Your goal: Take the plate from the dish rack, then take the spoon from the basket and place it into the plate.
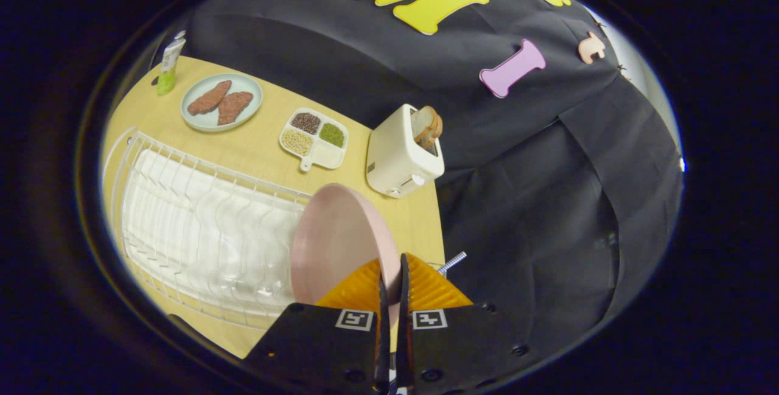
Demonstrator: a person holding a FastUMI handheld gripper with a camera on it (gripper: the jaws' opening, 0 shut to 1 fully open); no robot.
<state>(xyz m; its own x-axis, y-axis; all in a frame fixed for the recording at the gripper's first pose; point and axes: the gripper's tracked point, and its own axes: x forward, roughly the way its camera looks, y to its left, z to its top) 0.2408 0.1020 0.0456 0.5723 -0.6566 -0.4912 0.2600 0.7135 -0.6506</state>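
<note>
A pink plate (331, 243) stands on edge just ahead of my fingers, at the right end of the white wire dish rack (201, 230). My gripper (392, 261) is shut on the plate's rim, one finger on each side of it. Just beyond the right finger a thin checked handle (453, 261) pokes out; I cannot tell what it belongs to, as the fingers hide the rest.
A cream toaster (401, 157) with bread slices stands beyond the plate near the table's right edge. Farther back lie a divided dish of beans (314, 137), a pale plate with meat pieces (221, 103) and a tube (168, 66). The wooden table (255, 151) ends right of the toaster.
</note>
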